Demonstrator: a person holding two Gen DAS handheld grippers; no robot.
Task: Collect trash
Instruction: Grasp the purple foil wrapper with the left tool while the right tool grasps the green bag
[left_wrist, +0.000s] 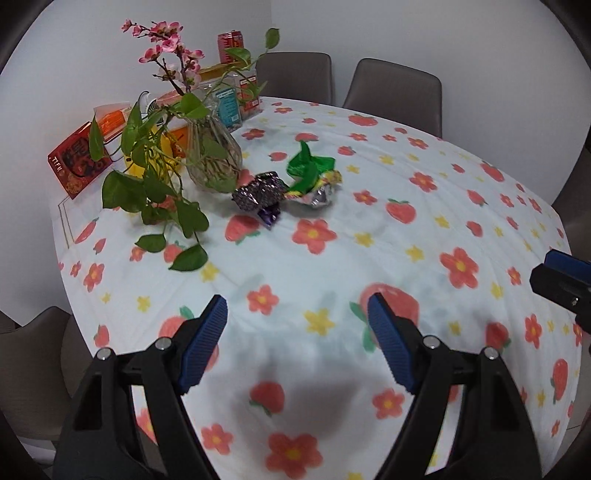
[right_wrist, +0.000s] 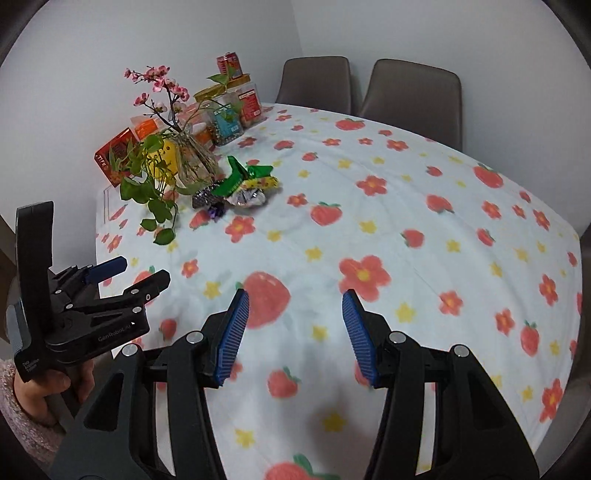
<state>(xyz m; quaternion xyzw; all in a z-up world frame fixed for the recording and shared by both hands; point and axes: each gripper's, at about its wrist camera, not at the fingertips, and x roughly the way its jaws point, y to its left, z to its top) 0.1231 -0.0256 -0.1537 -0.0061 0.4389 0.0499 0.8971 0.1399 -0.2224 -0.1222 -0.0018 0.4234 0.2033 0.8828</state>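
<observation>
Both our grippers hang over the near edge of the desk (left_wrist: 406, 206), angled down at its strawberry-and-flower cloth. On the left gripper (left_wrist: 297, 314) the jaws stand wide apart with only cloth between them; on the right gripper (right_wrist: 295, 308) the jaws are about half open and likewise hold nothing. In the right wrist view a hand (right_wrist: 44, 387) in a fuzzy pink sleeve grips the left tool at eight o'clock. At eleven o'clock, well beyond both grippers, lies the trash: a crumpled green wrapper (left_wrist: 308, 166) touching a silvery foil wrapper (left_wrist: 319, 192), with a dark purple wrapper (left_wrist: 260, 195) just beside, near the glass vase (left_wrist: 212, 155) of trailing leaves.
</observation>
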